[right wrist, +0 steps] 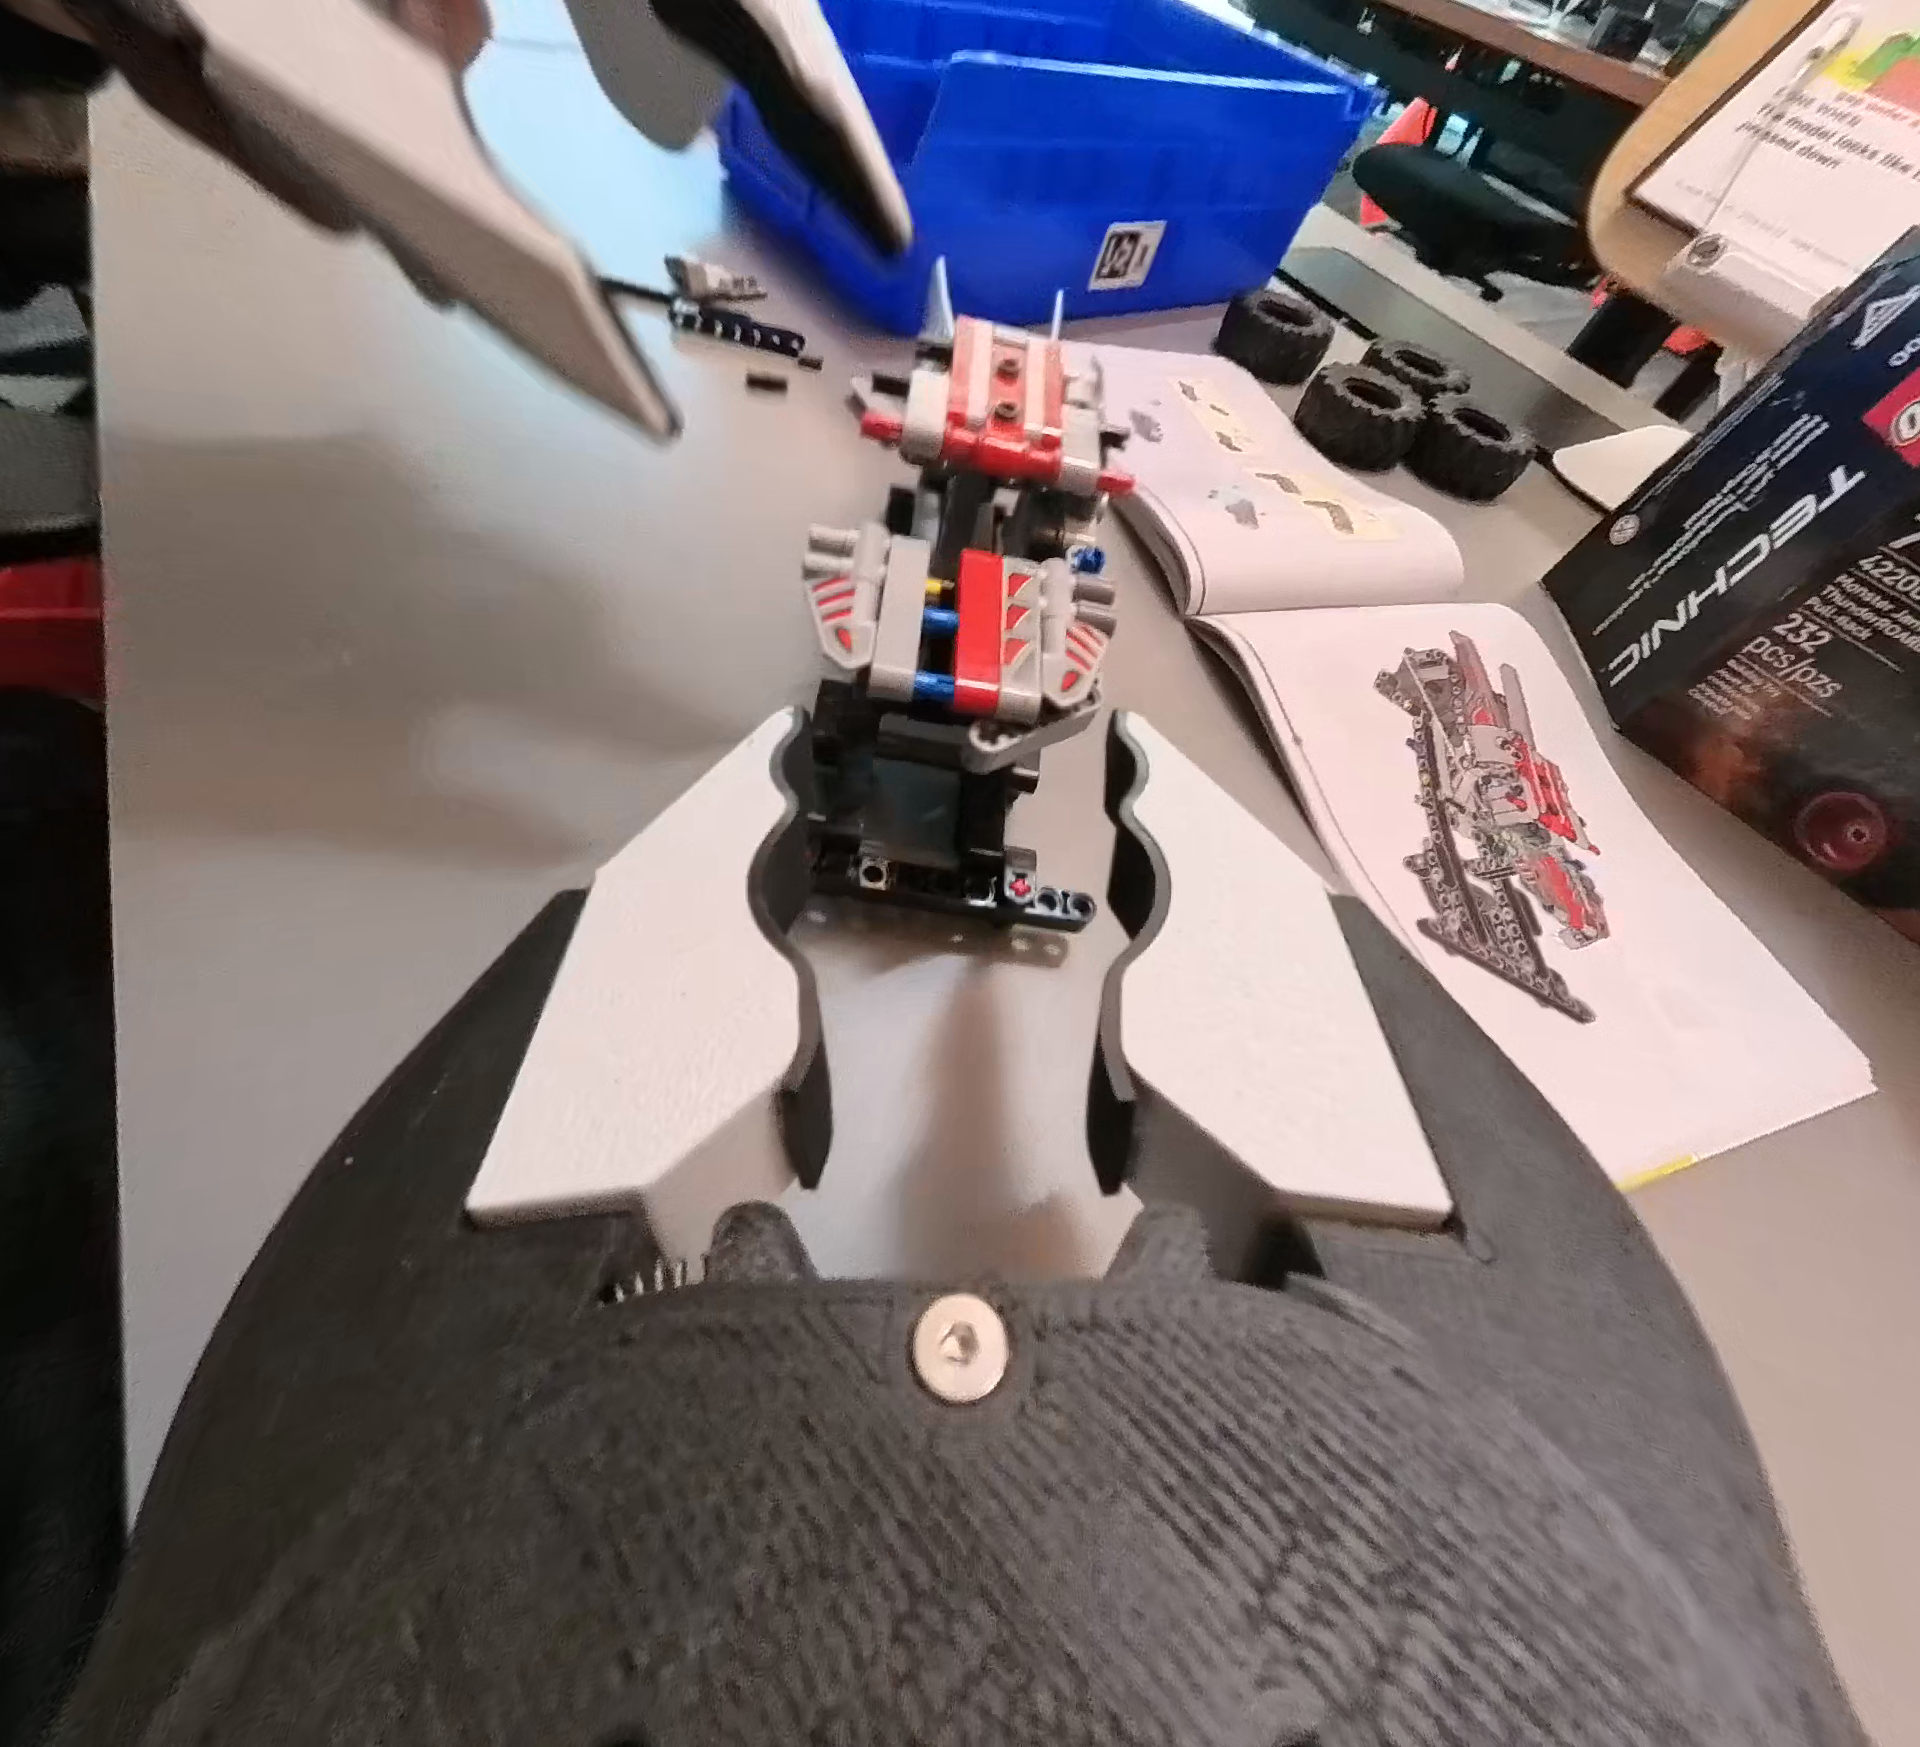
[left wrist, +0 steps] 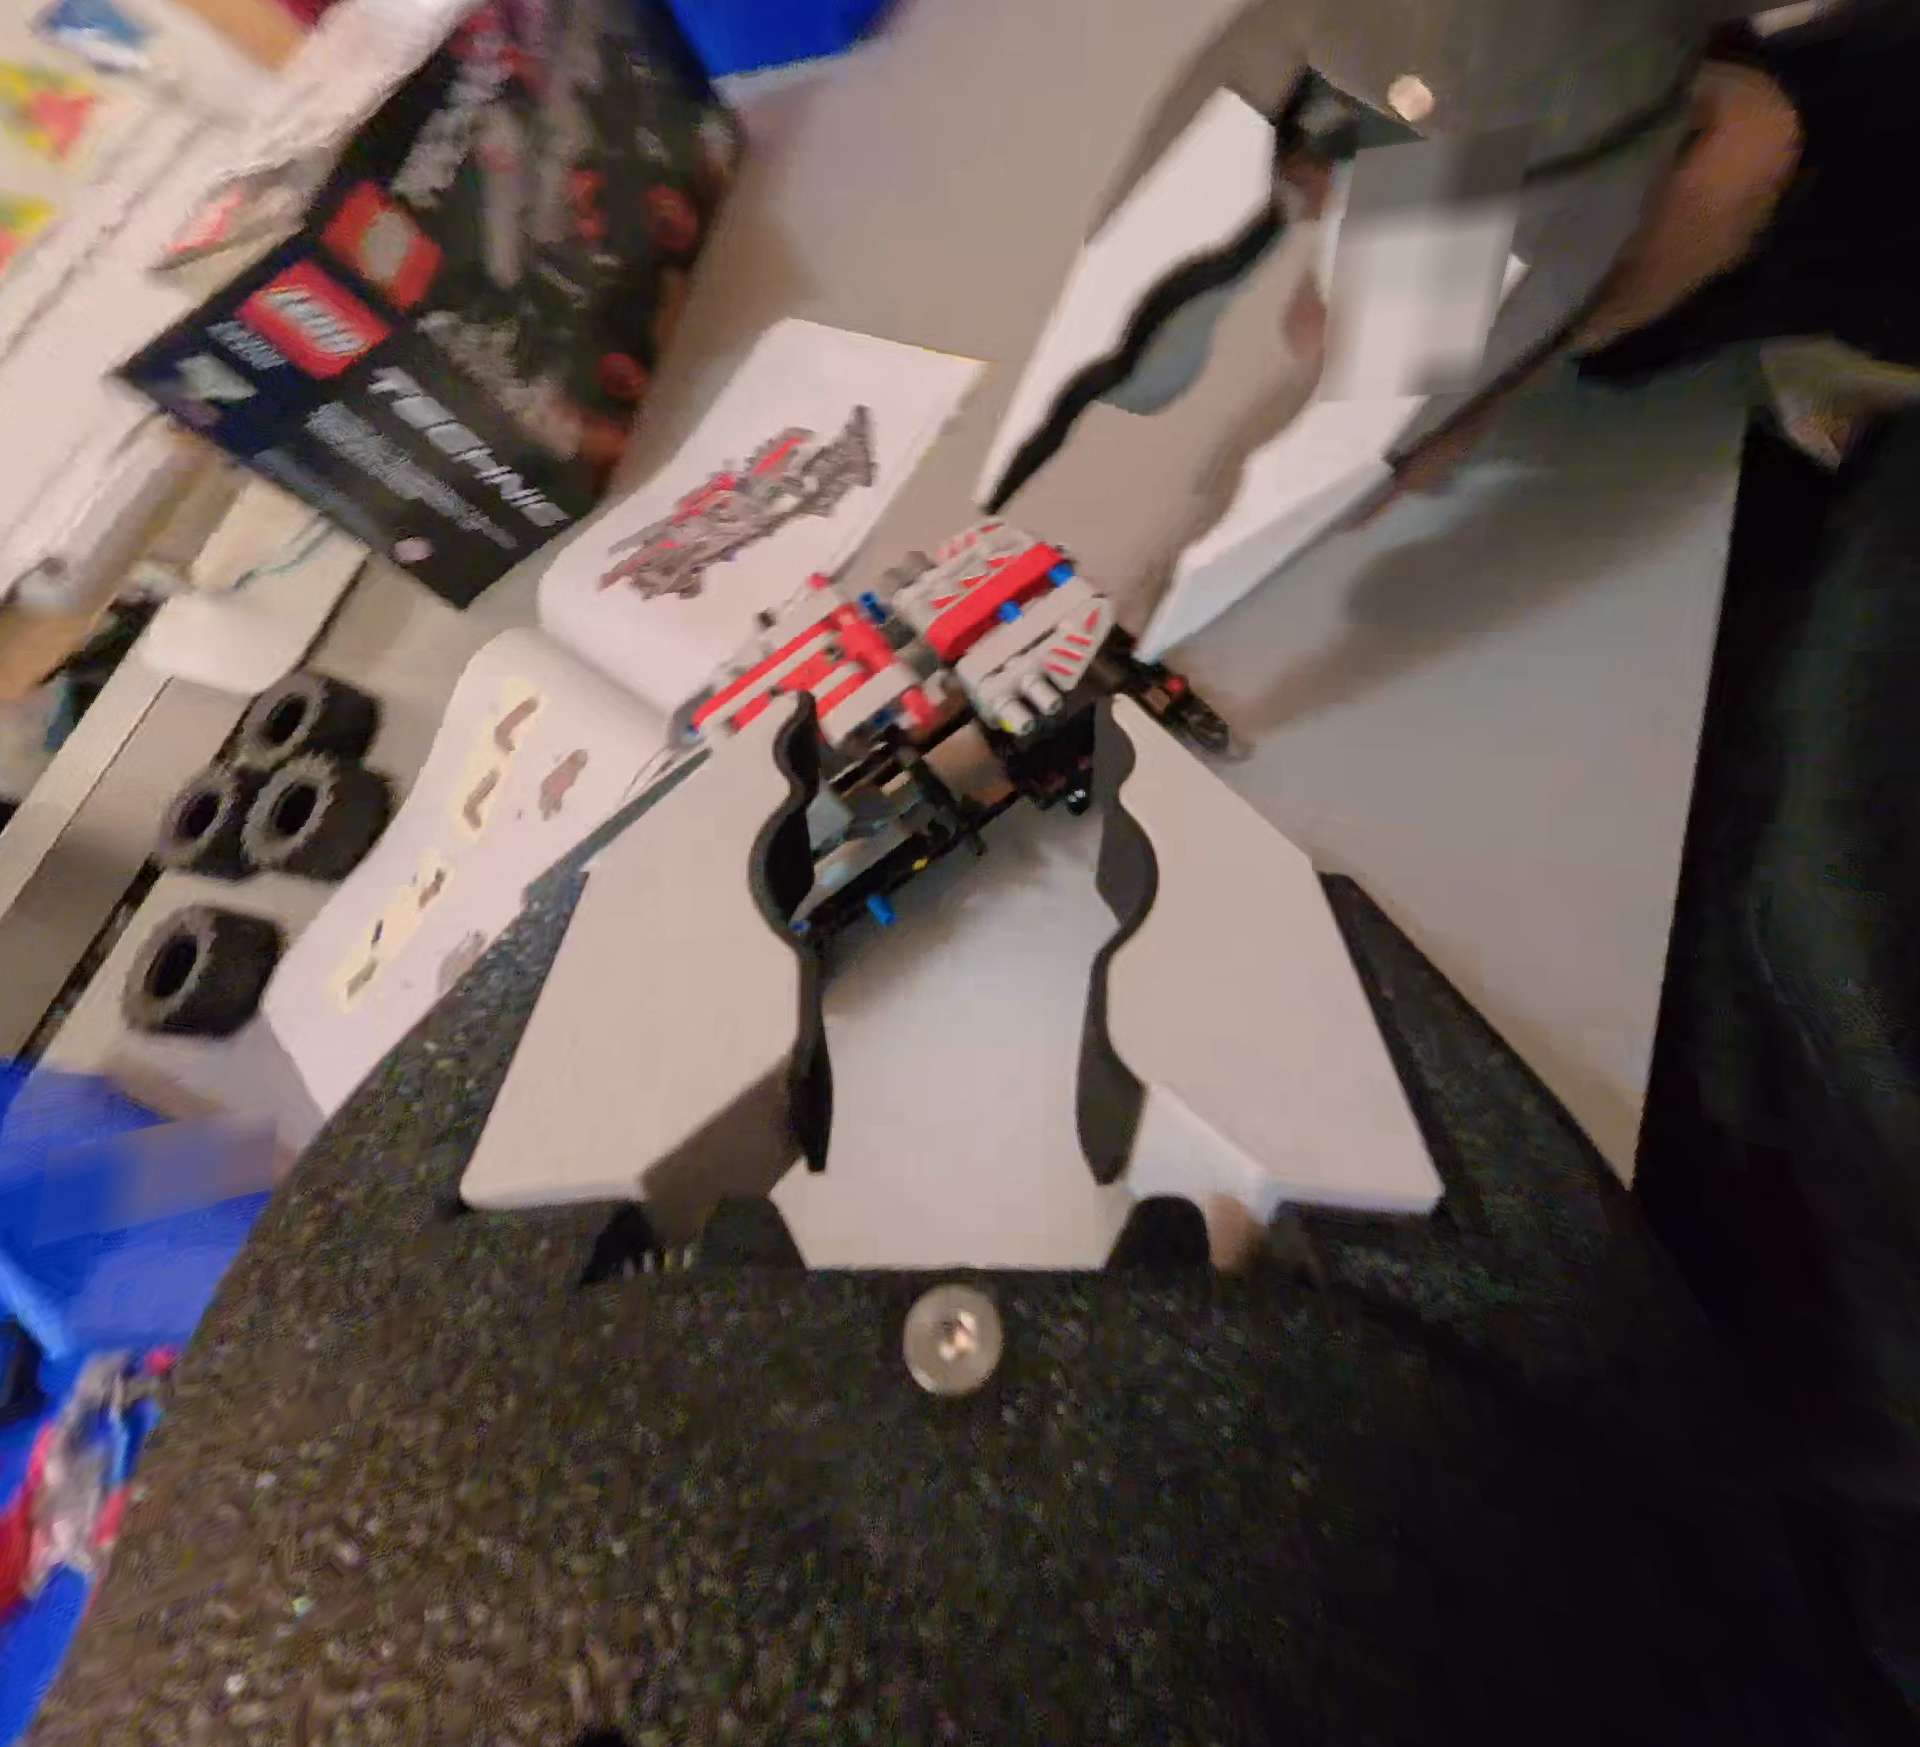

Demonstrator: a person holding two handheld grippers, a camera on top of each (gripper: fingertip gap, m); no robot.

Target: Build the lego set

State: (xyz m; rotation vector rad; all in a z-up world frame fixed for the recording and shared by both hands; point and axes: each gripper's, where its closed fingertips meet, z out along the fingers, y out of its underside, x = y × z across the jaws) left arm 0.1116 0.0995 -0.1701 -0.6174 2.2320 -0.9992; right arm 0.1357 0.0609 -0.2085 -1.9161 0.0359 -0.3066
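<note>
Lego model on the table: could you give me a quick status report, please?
Both grippers open, left, right, empty. Lego model on table, wheels not fitted; four tyres loose beside instruction booklet. Nothing blocking.

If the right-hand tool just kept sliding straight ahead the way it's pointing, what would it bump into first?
Most likely the lego model: its black rear end already sits between the open right tool tips. Depth is hard to judge, so contact may be near.
</note>
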